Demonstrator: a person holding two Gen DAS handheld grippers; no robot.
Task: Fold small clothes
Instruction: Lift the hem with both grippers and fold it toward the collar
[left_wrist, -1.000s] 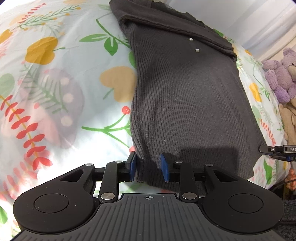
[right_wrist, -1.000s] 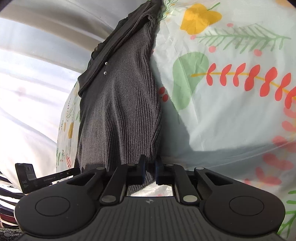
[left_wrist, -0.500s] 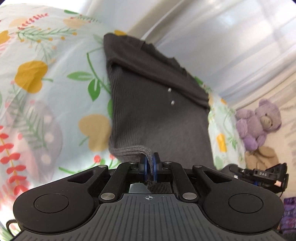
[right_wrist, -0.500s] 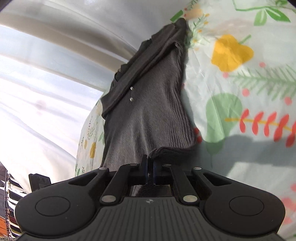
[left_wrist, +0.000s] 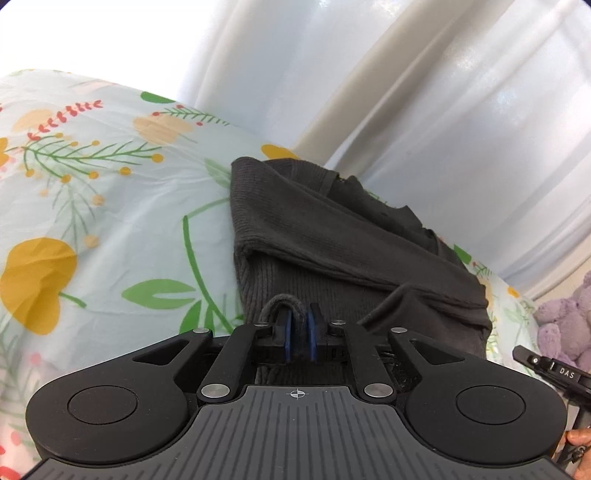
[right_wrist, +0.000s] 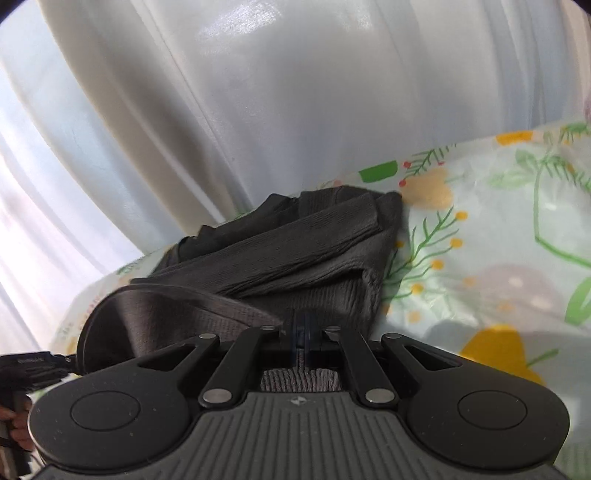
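- Two wrist views show one dark grey ribbed garment (left_wrist: 332, 258) on the floral bedsheet (left_wrist: 110, 221), lower centre of each frame.
- Left view only: purple plush toy (left_wrist: 565, 325) at right edge, right gripper's body at lower right.
- Right view only: raised hem fold (right_wrist: 155, 314) arching at lower left.
- Left gripper (left_wrist: 299, 328): blue pads pinching a bunched hem; jaws have just been opening slightly, cloth between them.
- Right gripper (right_wrist: 304, 328): pressed together on the hem.
- Versus one second ago, the hem has been carried up over the garment; the two metal studs are now covered.
- White curtain (right_wrist: 258, 110) bounds the far edge; open sheet lies left in the left view, right in the right view.
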